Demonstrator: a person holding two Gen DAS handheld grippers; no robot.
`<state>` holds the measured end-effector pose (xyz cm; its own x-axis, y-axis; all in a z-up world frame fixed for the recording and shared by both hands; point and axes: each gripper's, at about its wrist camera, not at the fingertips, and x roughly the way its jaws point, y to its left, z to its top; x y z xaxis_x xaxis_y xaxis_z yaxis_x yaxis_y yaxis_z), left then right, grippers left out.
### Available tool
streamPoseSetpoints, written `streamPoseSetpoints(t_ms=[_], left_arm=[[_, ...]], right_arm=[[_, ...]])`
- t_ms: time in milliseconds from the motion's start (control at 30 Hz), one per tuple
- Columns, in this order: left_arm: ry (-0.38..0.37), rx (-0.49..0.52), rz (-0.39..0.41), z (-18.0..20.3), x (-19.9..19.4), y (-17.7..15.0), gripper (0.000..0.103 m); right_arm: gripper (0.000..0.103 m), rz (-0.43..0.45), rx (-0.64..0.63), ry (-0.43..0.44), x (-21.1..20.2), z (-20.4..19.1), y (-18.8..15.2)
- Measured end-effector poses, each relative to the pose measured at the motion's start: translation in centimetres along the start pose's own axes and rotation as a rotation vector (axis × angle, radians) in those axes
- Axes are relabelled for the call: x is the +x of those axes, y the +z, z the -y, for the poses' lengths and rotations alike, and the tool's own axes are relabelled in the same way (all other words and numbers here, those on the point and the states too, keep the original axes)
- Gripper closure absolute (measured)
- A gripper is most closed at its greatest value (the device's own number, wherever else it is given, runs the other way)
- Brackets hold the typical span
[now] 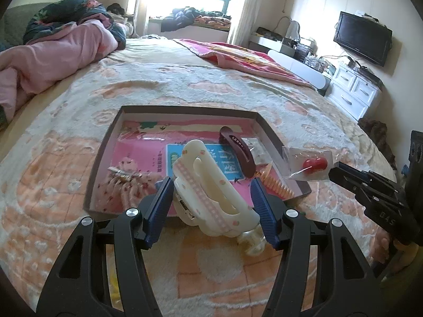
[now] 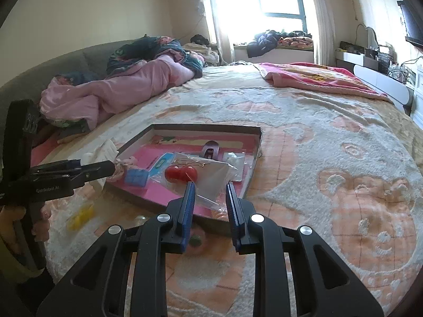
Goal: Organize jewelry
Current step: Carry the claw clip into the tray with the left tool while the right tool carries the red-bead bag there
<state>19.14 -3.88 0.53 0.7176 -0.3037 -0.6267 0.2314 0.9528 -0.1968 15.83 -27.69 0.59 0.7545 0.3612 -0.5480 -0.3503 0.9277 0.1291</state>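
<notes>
Sunlit bedroom, patterned blanket (image 1: 211, 84) across the bed. At center, shallow box (image 1: 104, 158) lined in pink, dark red clip (image 1: 238, 155) lying inside toward 2 o'clock. Left gripper (image 1: 211, 198) half open, clamped on white hair claw (image 1: 211, 185) above the box's near edge. Right gripper (image 2: 210, 187) nearly shut, pinching clear bag (image 2: 211, 174) of red earrings (image 2: 181, 173) at the box's 4 o'clock corner.

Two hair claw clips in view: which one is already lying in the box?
The dark maroon claw clip, lying on the box's pink lining near the far right corner. The big cream clip is held in the left tool, not set down.
</notes>
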Motion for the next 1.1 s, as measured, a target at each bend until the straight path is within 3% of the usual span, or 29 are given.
streamPoseSetpoints(t_ms=[1100], left_arm=[[-0.023, 0.060, -0.107, 2.4, 7.8, 1.2, 0.052]], right_arm=[[0.080, -0.017, 0.038, -0.037, 5.5, 3.8, 3.7]])
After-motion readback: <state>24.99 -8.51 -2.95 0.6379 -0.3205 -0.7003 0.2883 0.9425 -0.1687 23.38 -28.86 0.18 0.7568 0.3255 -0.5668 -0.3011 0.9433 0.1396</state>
